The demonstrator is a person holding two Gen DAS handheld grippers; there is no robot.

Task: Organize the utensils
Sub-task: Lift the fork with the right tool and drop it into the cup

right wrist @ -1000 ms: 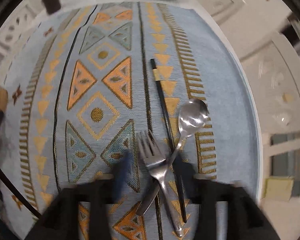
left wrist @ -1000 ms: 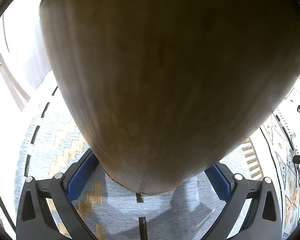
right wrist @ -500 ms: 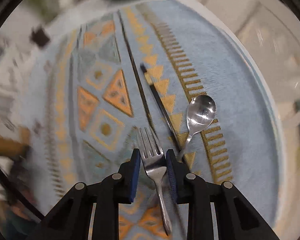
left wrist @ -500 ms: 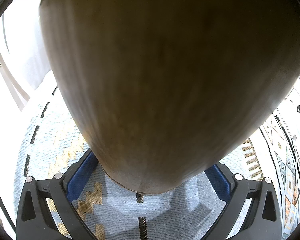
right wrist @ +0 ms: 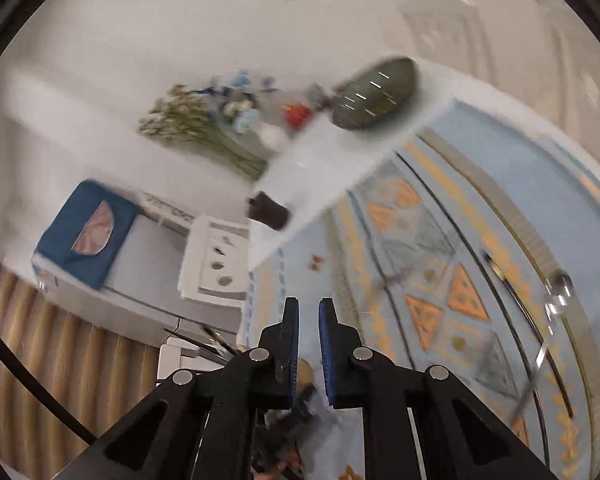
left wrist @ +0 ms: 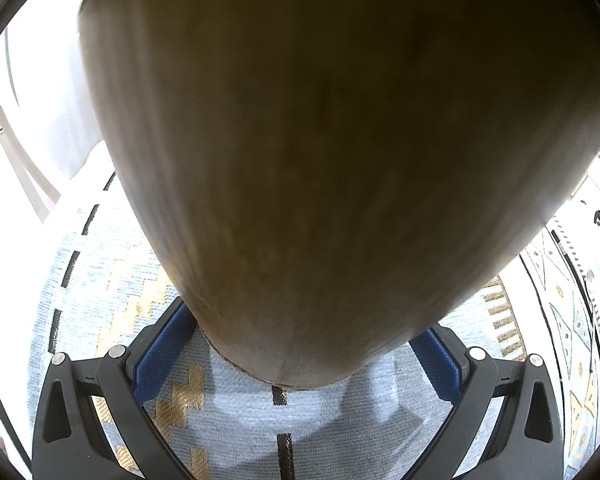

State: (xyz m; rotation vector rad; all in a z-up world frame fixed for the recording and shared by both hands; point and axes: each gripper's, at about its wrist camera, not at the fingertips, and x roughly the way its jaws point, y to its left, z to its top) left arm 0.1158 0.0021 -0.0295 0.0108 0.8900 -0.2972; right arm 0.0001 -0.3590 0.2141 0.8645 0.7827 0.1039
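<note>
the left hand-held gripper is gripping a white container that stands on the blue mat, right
Not white: the container that the left hand-held gripper is gripping is brown, as the left wrist view shows. It does stand on the blue mat.

Wooden holder (left wrist: 332, 152) blocks left fingers (left wrist: 160, 344) ahead; patterned cloth (right wrist: 440, 280) centre open.
</note>
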